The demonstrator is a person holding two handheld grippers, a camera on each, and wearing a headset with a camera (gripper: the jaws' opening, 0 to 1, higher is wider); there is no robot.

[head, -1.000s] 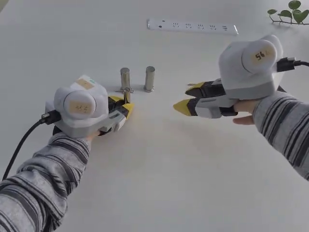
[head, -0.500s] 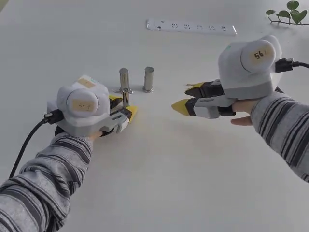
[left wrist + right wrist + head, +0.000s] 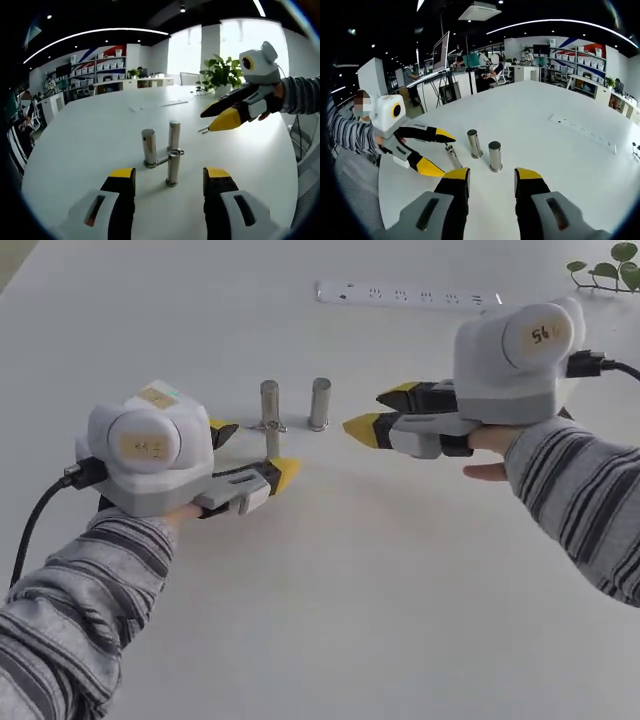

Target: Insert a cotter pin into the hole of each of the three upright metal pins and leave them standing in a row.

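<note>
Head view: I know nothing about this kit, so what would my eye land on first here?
Three metal pins standing close together on the white table draw the eye first, shiny against the bare top. Two hand-held grippers with yellow-tipped jaws point at them: the left gripper open with the nearest pin just ahead of its jaws, the right gripper open and hovering to their right.

Head view: from above, facing forward and down onto the desk (image 3: 350, 620).
Left gripper view: low over the desk, close, facing the three metal pins (image 3: 172, 167).
Right gripper view: low, facing them from the other side.
Shared: pins and surrounding desk.
</note>
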